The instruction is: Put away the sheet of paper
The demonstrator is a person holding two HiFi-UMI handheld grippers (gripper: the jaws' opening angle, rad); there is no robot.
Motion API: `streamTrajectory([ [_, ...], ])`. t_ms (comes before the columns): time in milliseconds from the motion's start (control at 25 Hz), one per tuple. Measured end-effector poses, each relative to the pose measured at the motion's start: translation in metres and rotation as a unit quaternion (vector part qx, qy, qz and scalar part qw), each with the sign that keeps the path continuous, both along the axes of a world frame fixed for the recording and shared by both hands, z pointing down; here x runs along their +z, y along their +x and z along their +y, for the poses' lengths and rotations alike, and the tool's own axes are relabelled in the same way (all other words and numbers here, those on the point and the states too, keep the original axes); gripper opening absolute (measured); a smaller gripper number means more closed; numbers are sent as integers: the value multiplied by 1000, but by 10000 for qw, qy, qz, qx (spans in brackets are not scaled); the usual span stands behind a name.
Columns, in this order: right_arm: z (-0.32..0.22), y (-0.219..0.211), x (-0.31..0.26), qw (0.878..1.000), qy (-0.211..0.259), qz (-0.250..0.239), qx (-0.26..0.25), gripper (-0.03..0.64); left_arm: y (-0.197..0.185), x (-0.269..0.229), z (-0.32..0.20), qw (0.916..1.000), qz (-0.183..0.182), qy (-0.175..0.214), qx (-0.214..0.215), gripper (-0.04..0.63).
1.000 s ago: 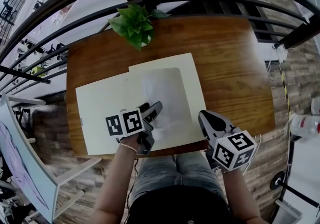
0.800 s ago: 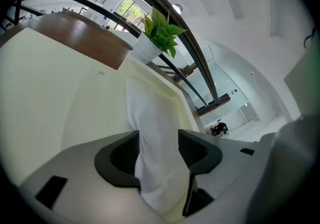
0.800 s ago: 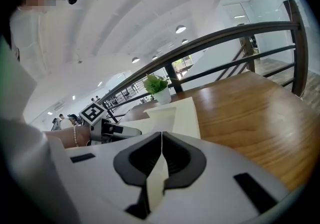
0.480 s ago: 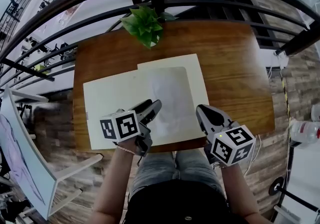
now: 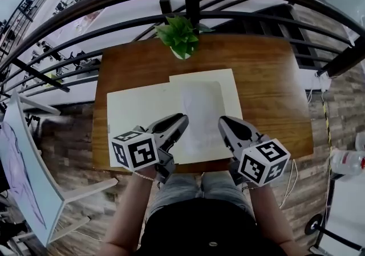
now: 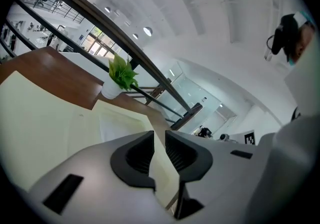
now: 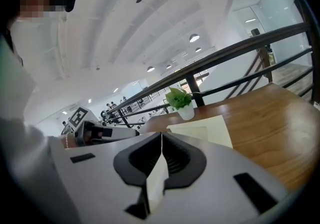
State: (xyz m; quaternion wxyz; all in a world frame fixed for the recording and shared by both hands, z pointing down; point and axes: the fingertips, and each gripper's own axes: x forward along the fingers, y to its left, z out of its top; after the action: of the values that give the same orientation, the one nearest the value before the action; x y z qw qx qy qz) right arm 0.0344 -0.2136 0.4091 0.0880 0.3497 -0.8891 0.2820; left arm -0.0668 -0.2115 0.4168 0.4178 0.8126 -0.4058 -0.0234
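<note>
Wooden table [image 5: 268,78] by a railing: one white sheet of paper [image 5: 201,113] lies on two cream sheets [image 5: 137,118]. The right gripper [image 7: 161,140] pinches its edge. The left gripper [image 6: 159,143] has just been closing and is narrowly apart beside it, gripping nothing. One potted plant [image 5: 181,35].

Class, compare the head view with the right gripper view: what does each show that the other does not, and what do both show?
Only the head view: the person's legs and the right gripper's marker cube. Only the right gripper view: its jaws shut on the edge of the sheet of paper, plus ceiling lights. Both: potted plant, wooden table, railing, left gripper.
</note>
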Motion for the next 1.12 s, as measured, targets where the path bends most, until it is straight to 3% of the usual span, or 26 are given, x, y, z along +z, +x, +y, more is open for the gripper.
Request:
streamTrajectory([
  [160,-3,-15,-18,9996,206,-142,-108,28,-5,-21,2,9990,296,346,-27,66],
  [560,8,-47,-61,9955,706,-381,-502,28,-1,-47,20,9950,11,893,442,35],
  [720,8,-53,-71,9934,904,-366,-603,26,-11,-52,19,9903,-614,1223,261,35],
  [920,8,-51,-66,9936,949,-111,-597,26,-27,-52,18,9770,-1503,1497,-230,35],
  [1120,16,-48,-65,9940,905,-26,-619,27,-29,-40,20,9684,-2126,1286,-202,28],
])
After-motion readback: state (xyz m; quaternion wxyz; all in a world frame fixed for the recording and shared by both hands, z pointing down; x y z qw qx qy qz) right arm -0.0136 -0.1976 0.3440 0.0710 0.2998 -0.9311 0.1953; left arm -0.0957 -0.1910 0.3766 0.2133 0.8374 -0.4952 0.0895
